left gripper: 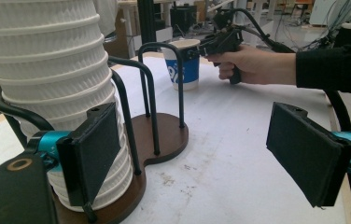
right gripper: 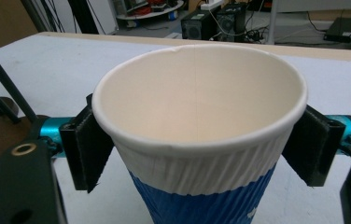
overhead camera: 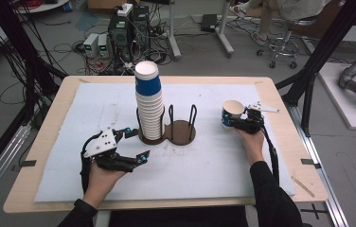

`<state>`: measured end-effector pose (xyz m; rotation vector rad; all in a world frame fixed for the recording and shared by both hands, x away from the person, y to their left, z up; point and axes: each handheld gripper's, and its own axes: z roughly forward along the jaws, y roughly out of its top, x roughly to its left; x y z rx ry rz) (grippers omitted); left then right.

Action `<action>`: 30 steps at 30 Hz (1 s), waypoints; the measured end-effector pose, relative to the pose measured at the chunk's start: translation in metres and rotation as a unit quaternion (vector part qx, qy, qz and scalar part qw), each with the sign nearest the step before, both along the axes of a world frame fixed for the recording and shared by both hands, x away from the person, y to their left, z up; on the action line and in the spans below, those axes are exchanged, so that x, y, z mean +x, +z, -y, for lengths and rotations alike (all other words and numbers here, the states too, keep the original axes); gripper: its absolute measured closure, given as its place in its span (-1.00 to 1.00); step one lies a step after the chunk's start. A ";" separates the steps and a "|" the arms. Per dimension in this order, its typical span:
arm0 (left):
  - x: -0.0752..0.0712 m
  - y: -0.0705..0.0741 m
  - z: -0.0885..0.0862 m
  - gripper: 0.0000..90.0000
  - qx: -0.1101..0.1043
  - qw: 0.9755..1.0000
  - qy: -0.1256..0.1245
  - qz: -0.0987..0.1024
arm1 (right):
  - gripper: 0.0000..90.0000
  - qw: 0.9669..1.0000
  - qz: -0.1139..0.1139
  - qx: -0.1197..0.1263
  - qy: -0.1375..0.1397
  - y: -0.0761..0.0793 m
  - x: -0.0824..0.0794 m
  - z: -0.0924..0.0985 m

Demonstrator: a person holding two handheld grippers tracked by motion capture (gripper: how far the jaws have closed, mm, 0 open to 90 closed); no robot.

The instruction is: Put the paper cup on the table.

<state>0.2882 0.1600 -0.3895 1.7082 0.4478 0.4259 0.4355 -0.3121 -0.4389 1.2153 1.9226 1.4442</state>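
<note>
Ribbed matt paper cup (right gripper: pixel 201 135) (smooth inside), glossy wooden holder base (overhead camera: pixel 182 132)

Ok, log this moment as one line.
right gripper: shut on single cup, upright | left gripper: open beside cup stack | holder: right slot free

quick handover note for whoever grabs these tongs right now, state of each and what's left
Right tongs: shut on a single blue-and-white cup, upright, right of the holder.
Left tongs: open, holding nothing, low beside the cup stack.
Stack sits in the left ring of the brown holder; the right ring holds no cups.
Left to do, probably: set the single cup into the holder or onto the stack.
</note>
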 end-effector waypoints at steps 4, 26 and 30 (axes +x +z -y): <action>0.000 0.000 0.000 -0.62 -0.001 1.000 -0.001 0.001 | -0.58 1.000 -0.002 -0.015 -0.001 0.001 -0.003 0.000; 0.001 0.001 0.004 -0.62 0.001 1.000 -0.005 0.001 | -0.69 0.997 -0.030 -0.064 -0.023 0.006 -0.015 -0.004; 0.002 0.002 0.005 -0.62 0.003 1.000 -0.007 0.002 | -0.69 0.996 -0.036 -0.076 -0.021 0.010 -0.023 0.001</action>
